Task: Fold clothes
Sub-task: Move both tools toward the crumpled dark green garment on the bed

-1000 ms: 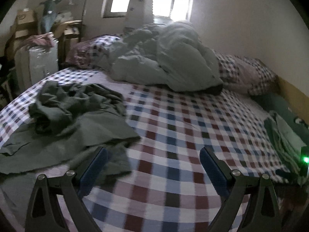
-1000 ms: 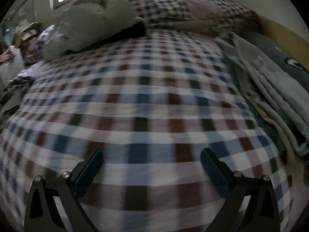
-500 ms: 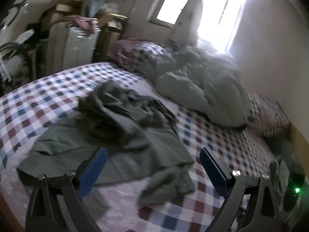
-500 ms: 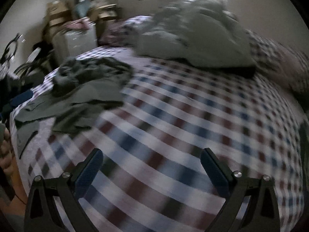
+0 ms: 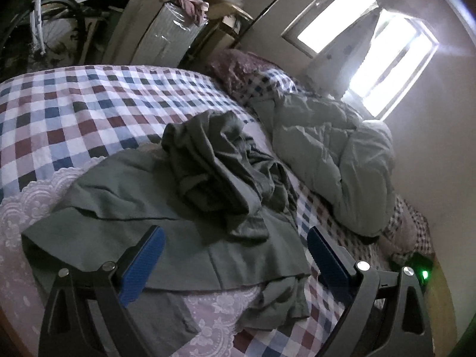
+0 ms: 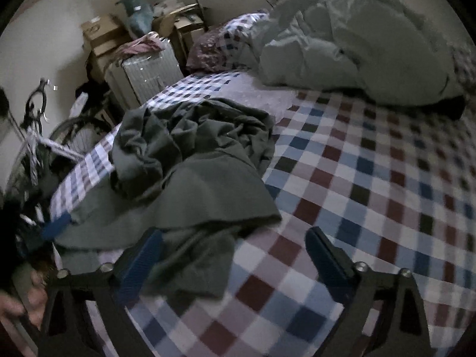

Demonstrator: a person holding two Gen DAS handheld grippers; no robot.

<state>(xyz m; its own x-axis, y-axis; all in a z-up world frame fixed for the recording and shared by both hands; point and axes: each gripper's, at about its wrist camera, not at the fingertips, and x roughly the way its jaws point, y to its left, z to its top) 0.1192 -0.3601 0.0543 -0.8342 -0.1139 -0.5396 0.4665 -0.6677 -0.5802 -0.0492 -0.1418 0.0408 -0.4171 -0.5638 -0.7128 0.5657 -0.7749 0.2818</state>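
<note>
Dark green clothes (image 5: 208, 184) are in a rumpled heap on the checked bedspread (image 5: 74, 113), near the bed's edge. The upper part is bunched into a wad. The lower part is spread flatter, partly over a pale lace-patterned sheet (image 5: 26, 196).

Left gripper (image 5: 235, 255): jaws wide apart, nothing pinched. It hangs over the flat near part of the clothes, tilted down, blue pads (image 5: 142, 264) on either side of the fabric's front edge. Cannot tell if the pads touch the cloth.

Right gripper (image 6: 235, 255): jaws wide but closing, nothing clamped. Its left pad sits over a loose flap of the clothes (image 6: 190, 178), the right pad over bare bedspread (image 6: 372, 178). View is motion-blurred.

A pale quilt (image 5: 333, 160) is bundled at the far end of the bed under the window (image 5: 366, 44). A suitcase (image 6: 148, 74), boxes (image 6: 101, 38) and a bicycle (image 6: 50, 136) stand beside the bed. A bare foot (image 6: 17, 303) shows at the lower left of the right view.
</note>
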